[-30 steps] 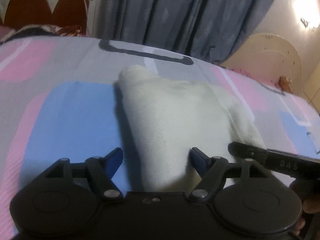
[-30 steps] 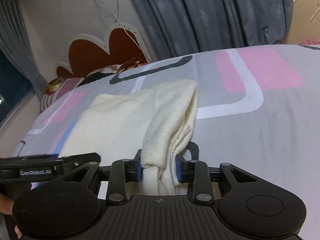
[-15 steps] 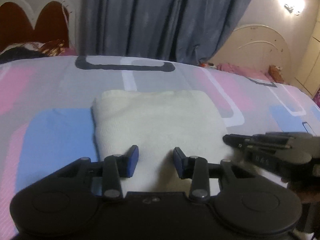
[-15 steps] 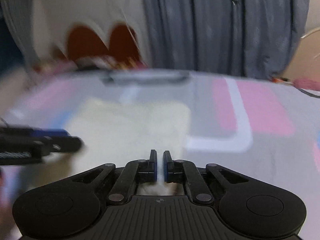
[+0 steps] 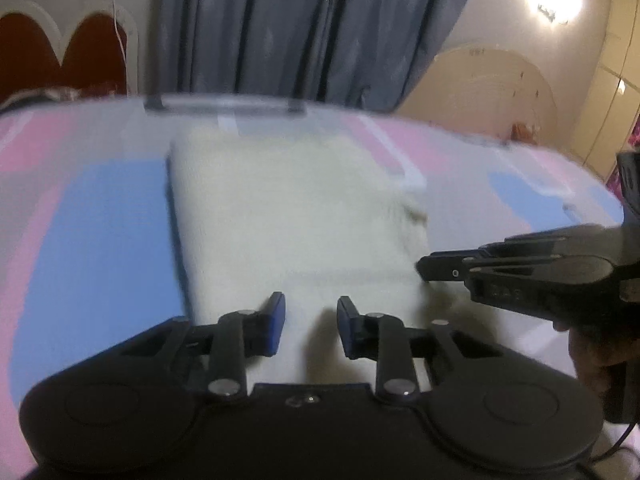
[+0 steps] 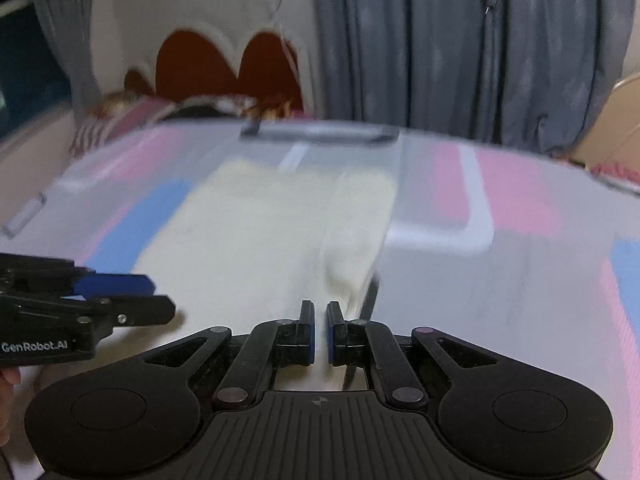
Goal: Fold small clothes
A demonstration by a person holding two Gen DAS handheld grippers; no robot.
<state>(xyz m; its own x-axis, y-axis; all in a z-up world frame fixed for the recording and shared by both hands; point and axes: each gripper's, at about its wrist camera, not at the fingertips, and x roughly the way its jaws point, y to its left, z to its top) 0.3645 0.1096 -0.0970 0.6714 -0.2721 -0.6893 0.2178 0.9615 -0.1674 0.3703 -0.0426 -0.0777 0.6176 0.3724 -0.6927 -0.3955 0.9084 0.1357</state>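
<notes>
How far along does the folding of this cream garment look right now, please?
Mostly done: the cream garment lies flat as a neat rectangle on the bedsheet. Neither the left gripper nor the right gripper holds anything. Possibly one more fold or tidying its rumpled right edge remains.

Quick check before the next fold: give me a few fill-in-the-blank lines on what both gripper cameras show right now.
1. The folded garment on the bedsheet is ____ in colour.
2. The left gripper holds ____.
3. The right gripper's pads are ____ in colour.
4. Behind the bed hangs a grey ____.

Missing words: cream; nothing; blue; curtain
</notes>
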